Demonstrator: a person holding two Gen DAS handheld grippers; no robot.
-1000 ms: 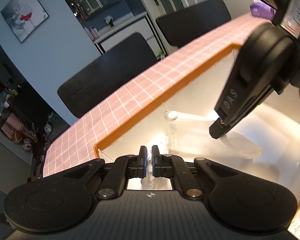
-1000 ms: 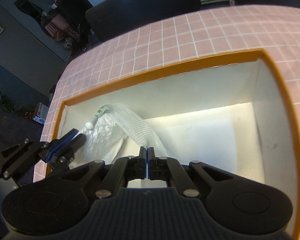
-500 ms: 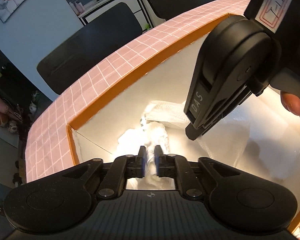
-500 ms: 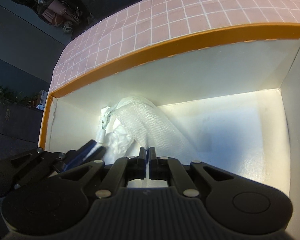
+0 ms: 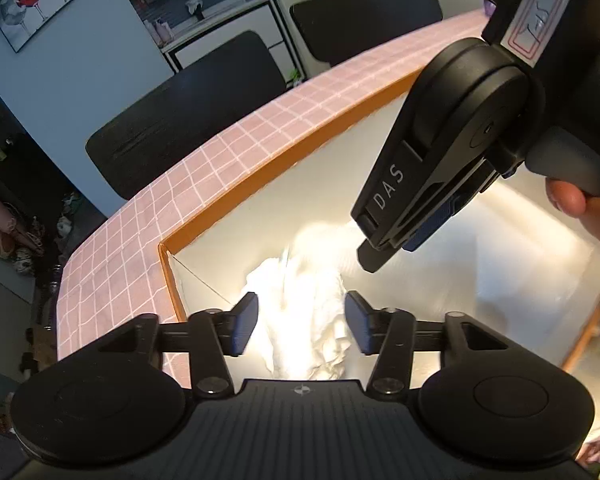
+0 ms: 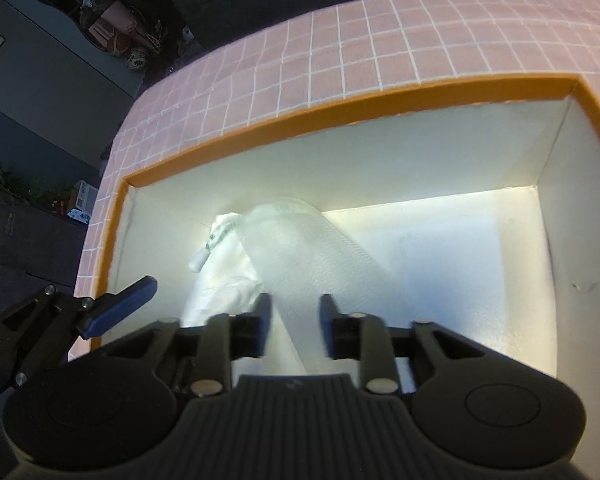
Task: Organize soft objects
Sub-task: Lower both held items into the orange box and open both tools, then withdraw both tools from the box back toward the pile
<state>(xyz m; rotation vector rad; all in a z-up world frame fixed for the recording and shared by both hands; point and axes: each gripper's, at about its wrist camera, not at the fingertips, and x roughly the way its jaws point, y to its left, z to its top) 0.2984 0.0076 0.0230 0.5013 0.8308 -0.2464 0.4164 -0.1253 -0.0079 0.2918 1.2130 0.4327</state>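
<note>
The left gripper [image 5: 301, 326] hangs over the near left corner of the box [image 5: 284, 156], pointing steeply down. Its jaws have just been opening and now stand wide. The white cloth [image 5: 300, 304] lies below and between the blue pads [image 5: 246, 322], and no pad presses on it.

The right gripper [image 6: 293, 326] hangs just beside the left one, over the same end of the box. Its jaws have just been opening too and now stand at a narrow gap. The mesh bag [image 6: 320, 264] runs up between the fingers [image 6: 260, 324]; the fingers are blurred, and no pad is seen gripping the bag. In the left view the right gripper [image 5: 384, 252] shows from the side, with a person's hand [image 5: 580, 208] on its handle.

Both soft items lie inside the box, on its white floor against the left wall. The cloth is crumpled in the corner. The mesh bag touches it on the right and arches toward the back wall. A white toggle [image 6: 199, 262] on a cord lies on the cloth's upper edge.

The box has an orange rim and white inner walls. It stands on a pink checked tablecloth [image 6: 380, 48]. Beyond the table stand two dark chairs [image 5: 188, 120]. A framed picture [image 5: 24, 0] hangs on the far wall.
</note>
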